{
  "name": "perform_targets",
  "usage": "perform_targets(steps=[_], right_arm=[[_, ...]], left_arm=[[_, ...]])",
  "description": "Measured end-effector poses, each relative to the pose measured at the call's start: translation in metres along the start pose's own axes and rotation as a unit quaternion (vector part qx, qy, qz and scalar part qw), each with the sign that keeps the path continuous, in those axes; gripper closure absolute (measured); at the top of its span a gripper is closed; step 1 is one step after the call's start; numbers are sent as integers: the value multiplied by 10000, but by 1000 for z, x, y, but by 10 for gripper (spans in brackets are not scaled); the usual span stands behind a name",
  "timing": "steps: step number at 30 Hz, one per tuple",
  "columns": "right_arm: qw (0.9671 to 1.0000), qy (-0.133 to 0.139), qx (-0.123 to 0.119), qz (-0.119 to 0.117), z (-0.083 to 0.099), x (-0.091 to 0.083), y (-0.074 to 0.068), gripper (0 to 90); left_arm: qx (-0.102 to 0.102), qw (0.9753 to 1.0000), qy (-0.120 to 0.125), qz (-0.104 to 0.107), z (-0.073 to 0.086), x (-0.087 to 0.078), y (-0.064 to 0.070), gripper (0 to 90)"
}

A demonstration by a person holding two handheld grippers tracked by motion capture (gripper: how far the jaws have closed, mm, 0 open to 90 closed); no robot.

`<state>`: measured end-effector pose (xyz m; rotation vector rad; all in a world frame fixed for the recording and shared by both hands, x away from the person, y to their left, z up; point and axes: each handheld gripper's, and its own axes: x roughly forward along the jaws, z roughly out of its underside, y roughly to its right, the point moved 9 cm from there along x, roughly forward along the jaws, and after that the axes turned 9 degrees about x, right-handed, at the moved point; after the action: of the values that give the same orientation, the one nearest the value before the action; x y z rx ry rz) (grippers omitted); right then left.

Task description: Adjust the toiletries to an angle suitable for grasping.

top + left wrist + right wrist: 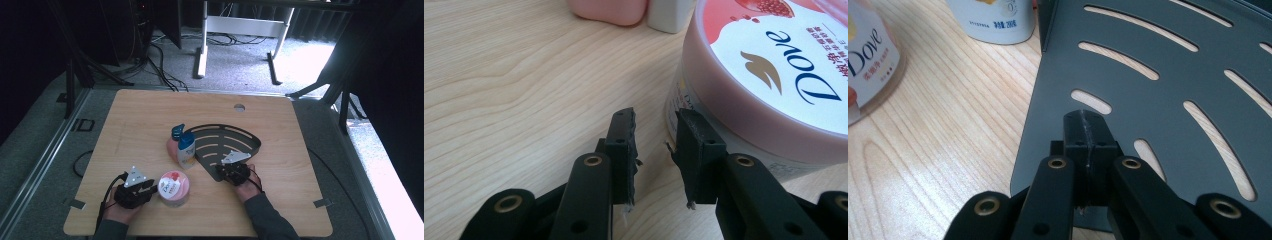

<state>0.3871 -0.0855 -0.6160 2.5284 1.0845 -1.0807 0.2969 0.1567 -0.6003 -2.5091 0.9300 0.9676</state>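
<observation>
I see the Dove cream jar (173, 188) standing upright on the worktop (140, 120), near its front edge, its pink lid with the white label facing up. My left hand-held gripper (148, 190) sits just to the jar's left; in the left gripper view its jaws stand apart with bare wood between them, and the right jaw is right up against the jar's (769, 75) side wall, though I cannot tell whether it actually touches. So that gripper is released, with nothing between its jaws.

Behind the jar and slightly to the right, a white shampoo bottle (186, 150) with a blue cap stands upright, and a pink bottle (173, 145) stands directly behind it, the two touching or nearly so. Just to their right lies the dark fan-shaped slotted tray (225, 142), flat on the worktop, its straight left edge next to the bottles.

My right hand-held gripper (227, 171) is at the tray's pointed front corner. In the right gripper view its jaws are pressed together over the tray's (1148, 100) front corner; the gripper looks clenched on that metal edge. The white bottle's base (993, 20) shows at the top of that view, and the jar (868, 55) at far left.
</observation>
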Motion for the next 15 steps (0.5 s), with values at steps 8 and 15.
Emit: perform_targets(steps=[8, 15], right_arm=[[10000, -1, 7, -9, 0, 0, 0, 900], [10000, -12, -1, -32, 0, 0, 0, 900]], left_arm=[[81, 9998, -9, 175, -11, 11, 18, 655], [293, 9984, -130, 463, -19, 24, 38, 573]])
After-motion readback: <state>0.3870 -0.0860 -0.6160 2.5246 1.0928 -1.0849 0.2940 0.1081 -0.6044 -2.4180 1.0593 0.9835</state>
